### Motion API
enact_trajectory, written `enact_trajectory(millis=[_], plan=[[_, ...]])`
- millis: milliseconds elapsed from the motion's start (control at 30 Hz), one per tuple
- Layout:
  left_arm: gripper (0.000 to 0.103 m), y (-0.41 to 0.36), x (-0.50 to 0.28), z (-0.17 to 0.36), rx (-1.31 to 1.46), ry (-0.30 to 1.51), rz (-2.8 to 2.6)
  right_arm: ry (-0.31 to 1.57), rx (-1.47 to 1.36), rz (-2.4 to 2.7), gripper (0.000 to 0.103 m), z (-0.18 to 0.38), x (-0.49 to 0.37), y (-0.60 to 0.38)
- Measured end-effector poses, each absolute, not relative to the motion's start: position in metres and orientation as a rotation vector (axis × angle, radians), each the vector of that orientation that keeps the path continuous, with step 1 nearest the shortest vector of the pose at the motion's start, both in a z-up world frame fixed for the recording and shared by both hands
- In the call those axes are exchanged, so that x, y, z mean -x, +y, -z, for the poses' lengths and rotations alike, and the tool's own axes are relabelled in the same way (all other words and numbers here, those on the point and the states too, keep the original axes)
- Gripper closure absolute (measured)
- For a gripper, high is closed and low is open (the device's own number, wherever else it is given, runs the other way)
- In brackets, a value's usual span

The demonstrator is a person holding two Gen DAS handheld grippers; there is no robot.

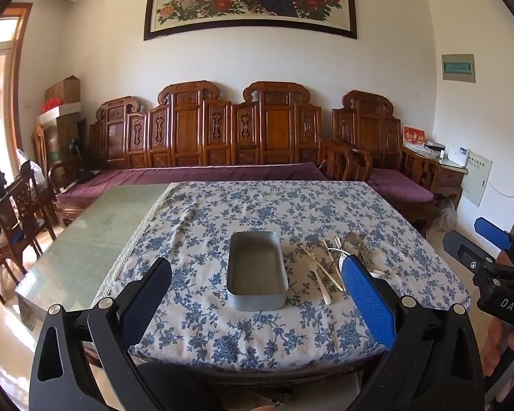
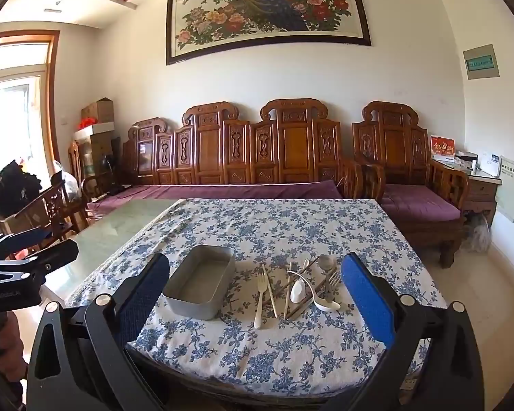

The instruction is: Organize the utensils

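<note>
Step in hand: approach, nothing picked yet; left gripper point(image 1: 257, 294) and right gripper point(image 2: 257, 294) both spread wide, holding nothing; empty grey rectangular metal tin point(image 2: 199, 281) ahead, left of right gripper's centre; jumbled pile of pale and metal forks, spoons, chopsticks point(image 2: 300, 287) straight ahead; next: single out one piece, likely the outlying cream fork point(image 2: 260, 299).

On the floral tablecloth point(image 1: 222, 212), a grey metal tin point(image 1: 257, 270) sits just left of jumbled utensils point(image 1: 329, 267).
</note>
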State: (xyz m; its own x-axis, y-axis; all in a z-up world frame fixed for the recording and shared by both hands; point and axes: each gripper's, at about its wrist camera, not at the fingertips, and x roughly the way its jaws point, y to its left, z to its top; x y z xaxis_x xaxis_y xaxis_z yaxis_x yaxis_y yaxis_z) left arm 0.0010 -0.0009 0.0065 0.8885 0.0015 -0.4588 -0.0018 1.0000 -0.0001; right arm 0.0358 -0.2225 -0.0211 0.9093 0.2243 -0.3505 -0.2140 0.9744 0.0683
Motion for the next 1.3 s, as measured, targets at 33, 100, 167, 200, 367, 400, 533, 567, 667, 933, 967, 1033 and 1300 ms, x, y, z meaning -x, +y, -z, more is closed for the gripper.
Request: enact_trajectory(millis=[33,100,167,200,367,400,533,567,667,933,967,1033,1300], plan=[[0.007,-0.001,-0.0008,-0.0065,0.0,0.476,-0.002,0.365,-0.028,-0.226,0.003,0.0199,-0.0363,-0.2213],[0.007,-0.001,-0.0011,-0.007,-0.001,0.475,-0.003,0.365,-0.029,-0.227,0.003,0.0202,-0.0359,-0.2223],[0.007,0.0007,-0.0015,-0.0084,0.0,0.477,-0.003,0.364,-0.03,-0.228,0.003,0.0204,-0.0347,-0.2225],[0.007,0.0006,-0.0012,-0.0082,0.0,0.475,-0.003,0.363,-0.03,-0.227,0.003,0.0204,-0.0347,-0.2224],[0.007,0.0006,-0.0019,-0.0111,0.001,0.473,-0.005,0.364,-0.03,-0.228,0.003,0.0213,-0.0343,-0.2225],[0.007,0.0005,-0.0018,-0.0107,0.0,0.473,-0.006,0.364,-0.032,-0.228,0.003,0.0179,-0.0337,-0.2254],[0.007,0.0015,-0.0029,-0.0078,0.002,0.474,-0.008,0.366,-0.033,-0.227,0.003,0.0176,-0.0341,-0.2244],[0.007,0.0018,-0.0028,-0.0066,0.002,0.474,-0.009,0.365,-0.033,-0.228,0.003,0.0181,-0.0342,-0.2248],[0.007,0.0021,-0.0027,-0.0062,0.003,0.473,-0.008,0.365,-0.033,-0.228,0.003,0.0184,-0.0341,-0.2246],[0.007,0.0023,-0.0026,-0.0065,0.004,0.474,-0.008,0.365,-0.033,-0.229,0.003,0.0178,-0.0343,-0.2243],[0.007,0.0024,-0.0027,-0.0064,0.004,0.473,-0.008,0.365,-0.032,-0.228,0.003,0.0178,-0.0342,-0.2242],[0.007,0.0025,-0.0031,-0.0065,0.004,0.472,-0.008,0.364,-0.033,-0.228,0.003,0.0176,-0.034,-0.2244],[0.007,0.0008,0.0004,-0.0073,0.004,0.465,-0.006,0.363,-0.034,-0.23,0.003,0.0164,-0.0339,-0.2243]])
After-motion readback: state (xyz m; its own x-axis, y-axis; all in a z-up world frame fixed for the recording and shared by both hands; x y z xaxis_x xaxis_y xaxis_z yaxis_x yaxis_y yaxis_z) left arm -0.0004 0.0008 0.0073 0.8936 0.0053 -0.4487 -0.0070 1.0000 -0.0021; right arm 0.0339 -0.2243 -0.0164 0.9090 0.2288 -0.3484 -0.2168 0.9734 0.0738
